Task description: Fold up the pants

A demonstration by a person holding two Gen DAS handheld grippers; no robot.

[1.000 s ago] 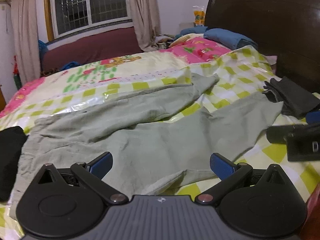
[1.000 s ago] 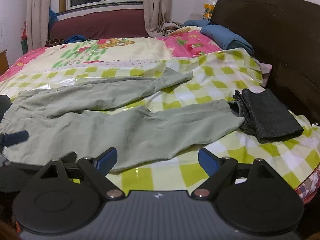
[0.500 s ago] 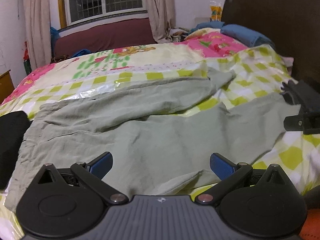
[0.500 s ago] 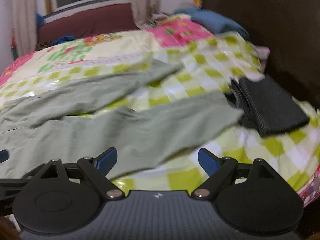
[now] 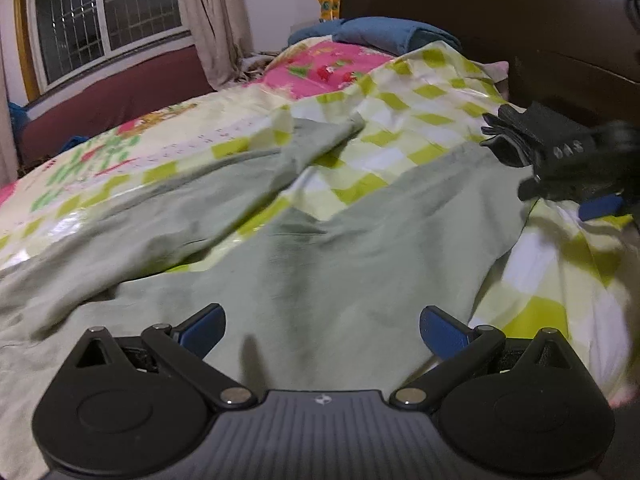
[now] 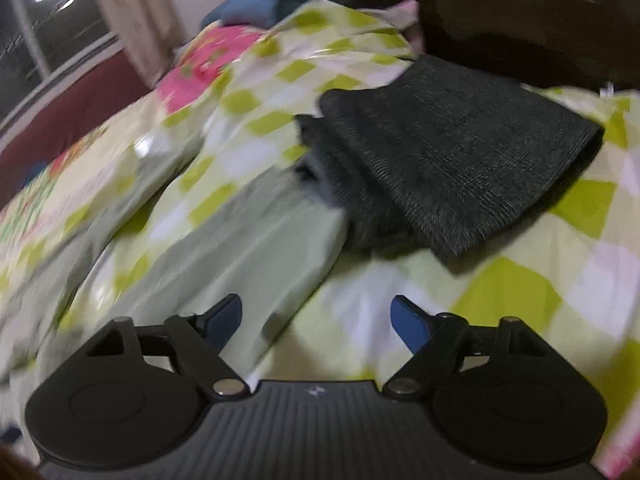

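Nothing is folded yet: pants [image 5: 320, 248] lie spread flat on bed [image 5: 552, 264]; left gripper [image 5: 322, 326] and right gripper [image 6: 316, 318] both gape wide, empty.

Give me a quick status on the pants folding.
Left gripper and right gripper open, empty. Green pants spread flat on the bed, unfolded. Folded dark garment lies at the near leg's cuff.

Left claw [image 5: 322, 330]: black body, ribbed grey centre plate with a small white logo, two round black discs, silver pivot screws, blue fingertips [image 5: 202, 326]. Right claw [image 6: 316, 320]: same build, blue fingertips [image 6: 408, 322], image motion-blurred.
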